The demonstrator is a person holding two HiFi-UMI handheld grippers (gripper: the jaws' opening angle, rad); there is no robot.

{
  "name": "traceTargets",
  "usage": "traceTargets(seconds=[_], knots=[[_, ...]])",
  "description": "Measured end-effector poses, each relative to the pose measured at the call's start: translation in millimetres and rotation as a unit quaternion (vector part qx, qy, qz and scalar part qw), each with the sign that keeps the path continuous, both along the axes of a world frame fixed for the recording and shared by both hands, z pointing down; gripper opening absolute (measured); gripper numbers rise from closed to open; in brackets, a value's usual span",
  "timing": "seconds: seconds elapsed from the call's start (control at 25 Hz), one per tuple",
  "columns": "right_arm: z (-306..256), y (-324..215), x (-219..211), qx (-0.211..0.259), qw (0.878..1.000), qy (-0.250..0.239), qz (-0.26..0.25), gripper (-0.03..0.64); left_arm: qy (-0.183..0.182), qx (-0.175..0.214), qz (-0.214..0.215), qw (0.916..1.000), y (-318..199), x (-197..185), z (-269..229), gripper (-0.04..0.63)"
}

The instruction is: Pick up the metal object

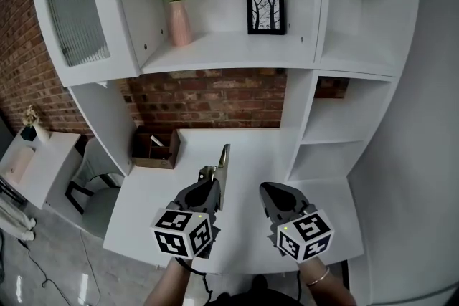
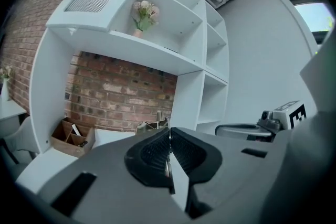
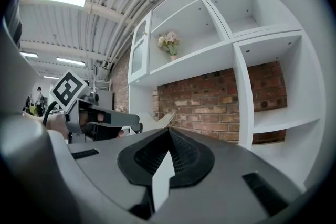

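Observation:
The metal object is a long, thin, silvery angled strip. It sticks forward from my left gripper, which is shut on its near end and holds it above the white desk. In the left gripper view the strip shows just past the closed pads. My right gripper hovers beside it on the right, shut with nothing between its jaws. From the right gripper view, the left gripper and the strip show at the left.
A brown cardboard organiser box stands at the desk's back left against the brick wall. White shelves rise on the right. A pink vase of flowers and a framed picture stand on the upper shelf. A grey chair is at the left.

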State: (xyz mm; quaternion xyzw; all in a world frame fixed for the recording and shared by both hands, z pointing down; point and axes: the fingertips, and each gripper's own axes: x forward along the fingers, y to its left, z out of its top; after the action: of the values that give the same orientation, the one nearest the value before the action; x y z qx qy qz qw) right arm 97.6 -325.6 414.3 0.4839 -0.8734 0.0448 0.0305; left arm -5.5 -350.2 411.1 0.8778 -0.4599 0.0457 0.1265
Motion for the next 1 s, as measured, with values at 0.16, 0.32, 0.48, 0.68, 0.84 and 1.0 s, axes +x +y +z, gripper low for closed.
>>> traceTargets(seconds=[0.16, 0.32, 0.48, 0.68, 0.84, 1.0], knots=[[2, 0, -4, 0.000, 1.000, 0.010, -0.001, 0.005, -0.021, 0.004, -0.013, 0.9997, 2, -3, 12, 0.014], [2, -2, -5, 0.002, 1.000, 0.016, -0.001, 0.005, -0.030, 0.005, -0.020, 0.9993, 2, -4, 18, 0.014], [6, -3, -6, -0.001, 1.000, 0.019, -0.002, 0.005, -0.035, 0.008, -0.026, 0.9990, 2, -6, 20, 0.014], [9, -5, -4, -0.003, 1.000, 0.019, 0.001, 0.005, -0.033, 0.012, -0.024, 0.9991, 0, -7, 17, 0.014], [10, -7, -4, -0.003, 1.000, 0.021, -0.001, 0.005, -0.026, 0.008, -0.026, 0.9993, -2, -7, 17, 0.014], [12, -6, 0, -0.006, 1.000, 0.021, 0.001, 0.005, -0.026, 0.003, -0.025, 0.9993, -2, -4, 19, 0.014]])
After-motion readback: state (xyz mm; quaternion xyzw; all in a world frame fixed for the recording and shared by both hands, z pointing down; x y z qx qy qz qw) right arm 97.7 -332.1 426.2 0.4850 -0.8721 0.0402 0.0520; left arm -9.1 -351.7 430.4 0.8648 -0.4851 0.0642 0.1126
